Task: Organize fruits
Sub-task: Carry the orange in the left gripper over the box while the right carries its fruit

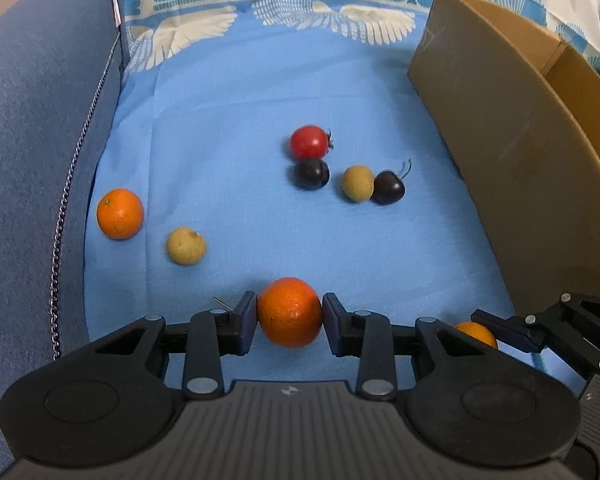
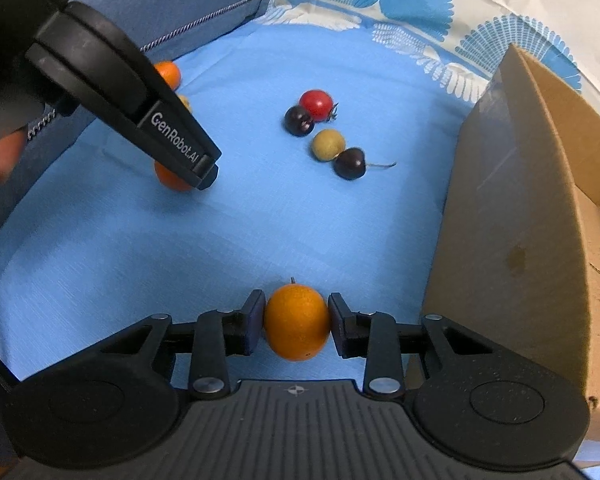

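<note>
The mandarin (image 1: pixel 289 312) sits between the pads of the left gripper (image 1: pixel 289 314), which pinch it across its widest part, just above the blue cloth (image 1: pixel 260 100). It looks light and firm but yielding: the rind is pebbled, so it should not slip, yet a hard squeeze would bruise it. The hold across the middle, pads on opposite sides, seems the right one for a round fruit.

Nearer the cardboard box (image 2: pixel 512 216), the right gripper (image 2: pixel 297 322) clamps a smoother orange fruit (image 2: pixel 297 322), perhaps a kumquat, in the same way; its glossy skin is likely more slippery.

Farther from the box than the mandarin lie a tan longan (image 1: pixel 186 246) and a second mandarin (image 1: pixel 120 214), the latter close to the grey-blue cushion (image 1: pixel 40 120). Between the held fruits and the far end of the box sit a red tomato (image 1: pixel 309 142) touching a dark cherry (image 1: pixel 311 174), and another longan (image 1: pixel 358 183) touching a stemmed cherry (image 1: pixel 388 187). These small ones are soft and would roll.
</note>
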A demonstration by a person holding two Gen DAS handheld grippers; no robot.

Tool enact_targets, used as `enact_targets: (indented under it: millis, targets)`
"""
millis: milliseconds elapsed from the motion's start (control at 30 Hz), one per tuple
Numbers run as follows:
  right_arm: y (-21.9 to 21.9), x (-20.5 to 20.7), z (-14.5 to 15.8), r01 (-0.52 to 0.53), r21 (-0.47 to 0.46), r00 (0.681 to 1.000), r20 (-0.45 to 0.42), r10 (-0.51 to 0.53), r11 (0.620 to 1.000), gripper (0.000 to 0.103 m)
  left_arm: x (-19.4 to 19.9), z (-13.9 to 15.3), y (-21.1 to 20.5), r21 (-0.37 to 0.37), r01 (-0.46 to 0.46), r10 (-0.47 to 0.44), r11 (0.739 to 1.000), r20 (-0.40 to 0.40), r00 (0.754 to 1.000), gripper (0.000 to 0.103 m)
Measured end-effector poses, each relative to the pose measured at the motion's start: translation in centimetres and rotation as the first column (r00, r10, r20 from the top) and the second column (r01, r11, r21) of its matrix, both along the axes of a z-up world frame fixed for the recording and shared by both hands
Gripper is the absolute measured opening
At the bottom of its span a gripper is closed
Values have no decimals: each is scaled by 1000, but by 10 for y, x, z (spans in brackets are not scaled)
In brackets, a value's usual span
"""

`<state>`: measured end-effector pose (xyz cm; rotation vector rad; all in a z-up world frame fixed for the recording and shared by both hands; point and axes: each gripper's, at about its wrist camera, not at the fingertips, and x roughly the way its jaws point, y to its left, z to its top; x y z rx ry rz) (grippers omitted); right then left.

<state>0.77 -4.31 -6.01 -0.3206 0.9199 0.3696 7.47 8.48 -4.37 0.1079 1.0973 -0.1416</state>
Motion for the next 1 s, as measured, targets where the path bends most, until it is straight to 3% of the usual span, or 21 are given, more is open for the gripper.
enact_targets:
  millis: [167, 367, 500, 700, 767, 933, 1000]
  targets:
    - [-3, -3, 15, 2, 45, 998, 66, -5, 999, 36, -1, 11, 4, -31, -21, 23, 999, 55, 998, 39]
    - [-14, -17, 51, -22, 132, 974, 226, -8, 991, 36, -5, 32, 9, -57, -49, 58, 997, 169, 984, 39]
    - [-33, -29, 84, -44, 218, 939, 343, -34, 975, 36, -13, 51, 5, -61, -41, 57, 997, 281, 958, 39]
    - [-91, -35, 128, 7, 368, 883, 434, -178, 930, 36, -23, 72, -8, -58, -18, 40, 998, 413, 910, 39]
    - [-117, -31, 138, 35, 379, 854, 469, -225, 925, 36, -27, 80, -14, -59, -8, 34, 998, 450, 893, 39]
    - [-186, -22, 146, 151, 358, 780, 530, -334, 922, 36, -37, 103, -39, -126, 8, 54, 992, 480, 876, 39]
    - [-213, -20, 142, 221, 375, 756, 518, -401, 900, 36, -36, 112, -58, -151, 18, 59, 988, 489, 870, 39]
